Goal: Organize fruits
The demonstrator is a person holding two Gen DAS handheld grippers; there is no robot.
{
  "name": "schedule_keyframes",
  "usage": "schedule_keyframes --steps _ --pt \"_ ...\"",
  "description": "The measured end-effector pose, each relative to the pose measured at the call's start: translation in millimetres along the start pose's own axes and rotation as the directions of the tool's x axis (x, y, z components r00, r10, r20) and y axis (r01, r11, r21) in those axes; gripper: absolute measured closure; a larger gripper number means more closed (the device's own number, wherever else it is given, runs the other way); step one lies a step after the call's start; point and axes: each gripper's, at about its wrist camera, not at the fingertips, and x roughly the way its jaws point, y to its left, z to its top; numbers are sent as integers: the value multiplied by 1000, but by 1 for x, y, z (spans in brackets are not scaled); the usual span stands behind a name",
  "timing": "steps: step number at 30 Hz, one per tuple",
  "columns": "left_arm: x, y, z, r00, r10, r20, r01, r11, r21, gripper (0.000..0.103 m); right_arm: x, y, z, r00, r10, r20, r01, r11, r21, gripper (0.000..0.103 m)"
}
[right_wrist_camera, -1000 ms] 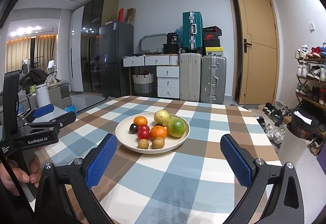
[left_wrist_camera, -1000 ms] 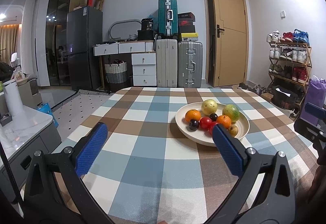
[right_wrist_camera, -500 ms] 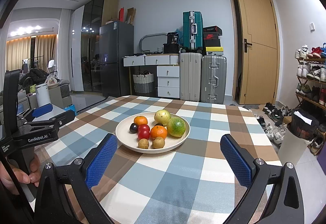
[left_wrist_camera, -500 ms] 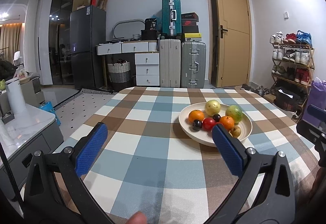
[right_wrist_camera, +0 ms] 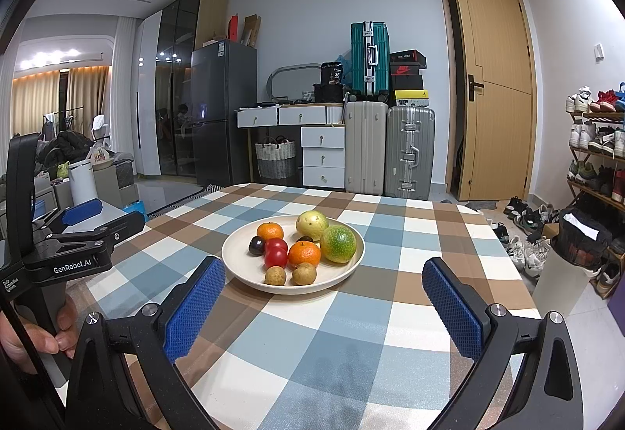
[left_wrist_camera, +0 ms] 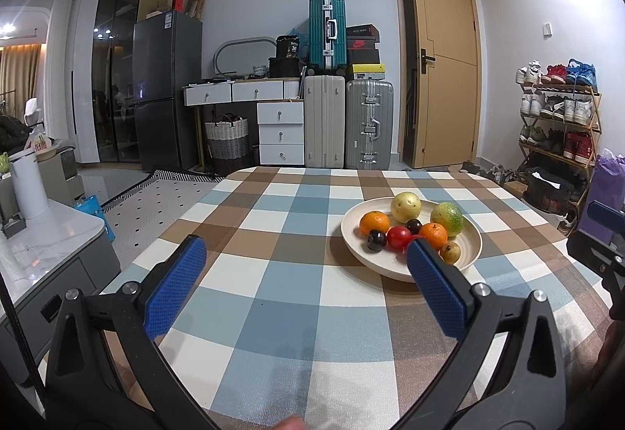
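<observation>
- While both grippers hover over the checked tablecloth, neither one holds or touches anything.
- Left gripper: blue pads spread wide, nothing between them but cloth. In its own view the right-hand pad overlaps the near rim of the plate, but I can't tell if it actually touches; it looks like it's just in front.
- Right gripper: fingers equally wide apart, blue pads clear of everything. The plate sits just ahead, closer to its left pad.
- You can also see the left gripper from the side in the right camera, with a hand wrapped round its handle.
- Fruit is all on one round cream plate, out on the table a bit past the middle, with both grippers aimed roughly at it.
- Count from the right camera: two oranges, two red tomato-looking ones touching each other, two dark plums, two small brown round fruits at the near rim, one pale yellow-green fruit at the back, one green-orange mottled fruit. Ten pieces total.
- Everything is pretty much round, so no real long axis or pointing direction to speak of. The two reds are stacked near-to-far, and the brown pair sits side by side along the front edge.
- The second plum is half hidden behind the front orange.
</observation>
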Motion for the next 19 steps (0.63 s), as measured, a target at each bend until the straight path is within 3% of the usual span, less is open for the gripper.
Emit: schedule_keyframes --steps 19 --pt "-1 1 1 1000 6 -1 -6 1000 -5 1 0 0 0 1000 0 2 0 1000 -1 0"
